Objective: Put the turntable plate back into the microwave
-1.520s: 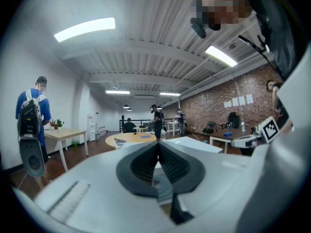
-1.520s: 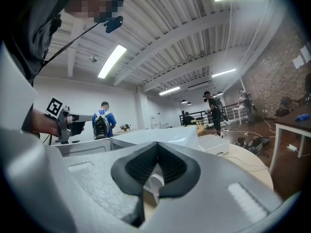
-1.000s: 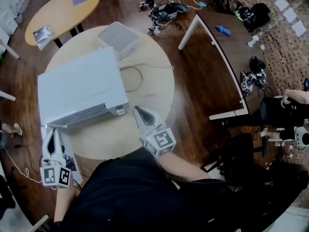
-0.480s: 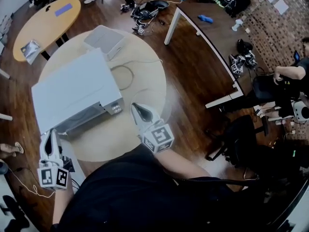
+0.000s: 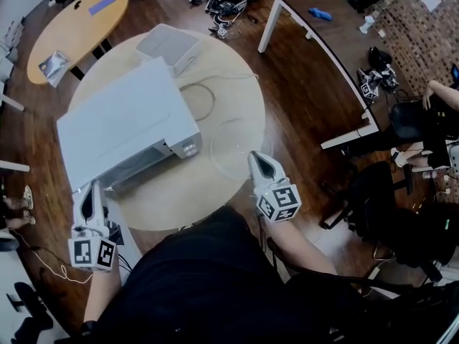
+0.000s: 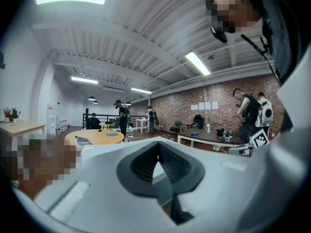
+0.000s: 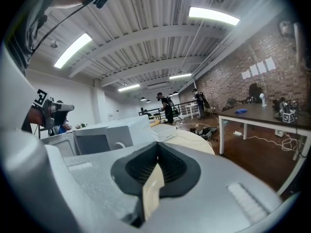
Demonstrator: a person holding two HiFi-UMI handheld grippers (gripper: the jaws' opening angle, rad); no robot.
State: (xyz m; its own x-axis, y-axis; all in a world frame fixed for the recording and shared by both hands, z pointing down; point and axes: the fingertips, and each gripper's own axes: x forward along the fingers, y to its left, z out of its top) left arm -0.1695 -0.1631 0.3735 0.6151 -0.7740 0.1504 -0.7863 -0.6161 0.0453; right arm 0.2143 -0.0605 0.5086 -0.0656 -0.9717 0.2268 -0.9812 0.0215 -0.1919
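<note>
floor: dark wood floor (image 5: 294,127) below me | furniture: pale round table (image 5: 237,92) before me, yellow oval table (image 5: 79,27) beyond, dark desk (image 5: 337,41) right | wall: brick wall (image 7: 272,47) | light: ceiling strip lights (image 7: 214,15) lit

No word, label or number can be read in any view.

Head camera is looking steeply down onto the round table (image 5: 179,192). Cameras on my left gripper (image 5: 91,187) and right gripper (image 5: 259,158) are riding close behind the jaws, facing roughly level. Right one is sharing the microwave (image 5: 122,127) with head view; left, the oval table (image 5: 79,20).
</note>
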